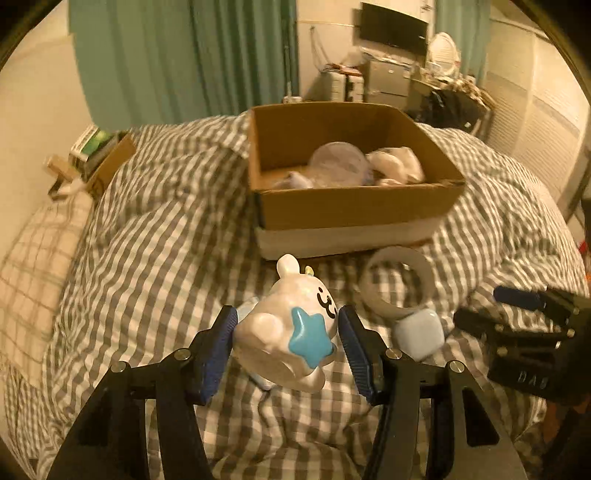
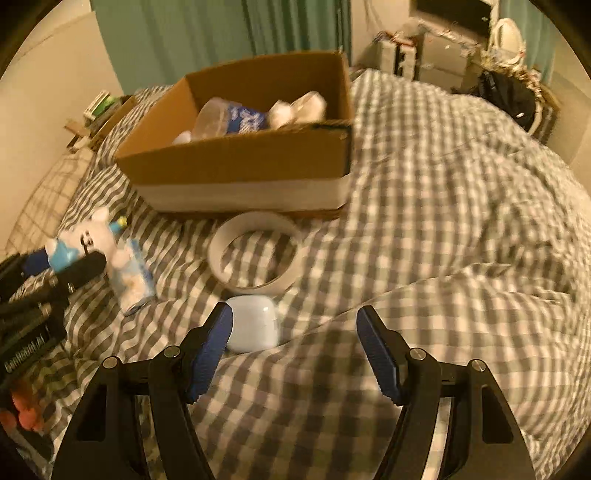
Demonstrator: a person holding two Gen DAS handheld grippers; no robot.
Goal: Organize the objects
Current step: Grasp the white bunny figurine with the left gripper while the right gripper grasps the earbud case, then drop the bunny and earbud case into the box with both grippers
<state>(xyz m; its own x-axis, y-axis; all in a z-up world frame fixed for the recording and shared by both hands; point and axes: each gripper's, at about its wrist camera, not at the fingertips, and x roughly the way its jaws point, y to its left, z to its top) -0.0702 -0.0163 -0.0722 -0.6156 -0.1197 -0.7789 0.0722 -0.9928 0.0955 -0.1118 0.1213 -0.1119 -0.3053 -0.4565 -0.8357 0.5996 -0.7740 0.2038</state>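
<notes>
With a bottle and soft things already in the box [image 1: 354, 206] mid-bed, our left gripper [image 1: 287, 338] clasps the figurine [image 1: 291, 339], our right gripper [image 2: 293, 350] gapes empty, and the tape ring [image 2: 255, 254], case [image 2: 253, 328] and pack [image 2: 133, 280] by the box's near side remain.

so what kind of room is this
Most likely a bedroom: the work surface is a bed with a grey checked duvet, green curtains hang behind it, and a cluttered desk stands under a dark screen.
</notes>
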